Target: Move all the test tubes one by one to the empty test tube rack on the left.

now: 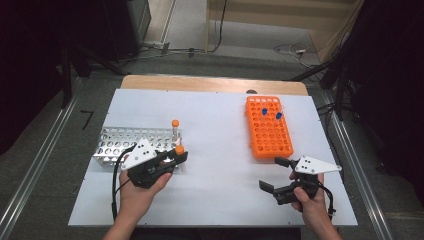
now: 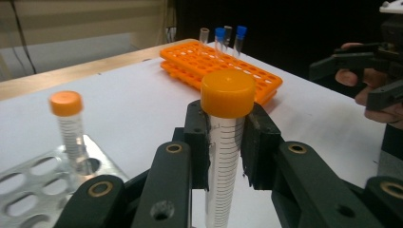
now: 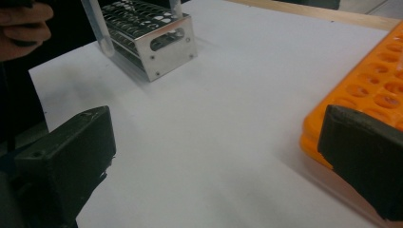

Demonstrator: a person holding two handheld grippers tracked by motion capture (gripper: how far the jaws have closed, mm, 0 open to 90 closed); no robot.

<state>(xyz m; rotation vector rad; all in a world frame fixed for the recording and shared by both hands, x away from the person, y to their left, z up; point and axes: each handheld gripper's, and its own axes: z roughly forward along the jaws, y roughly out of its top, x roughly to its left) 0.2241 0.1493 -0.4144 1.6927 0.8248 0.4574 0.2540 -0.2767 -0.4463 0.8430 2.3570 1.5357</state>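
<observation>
The main risk, judged from this moment, is that the orange-capped tube [image 2: 227, 142] slips or tilts in its grip: the pads pinch it just under the cap, most of its length hangs free below, and any swing could knock it against the metal rack [image 1: 131, 142] or the second orange-capped tube [image 1: 175, 128] that stands upright in the rack's corner hole. A slanted tube would also miss a hole in the orange rack [image 1: 268, 127] and could catch on the blue-capped tubes [image 1: 271, 113] standing at that rack's far end. The left gripper [image 1: 172, 157] is clamped on the held tube, which stands roughly upright between the jaws, just beside the metal rack's near right corner and well apart from the orange rack. The right gripper [image 1: 272, 175] has its jaws spread wide with nothing between them, hovering just off the orange rack's near edge, touching nothing.
</observation>
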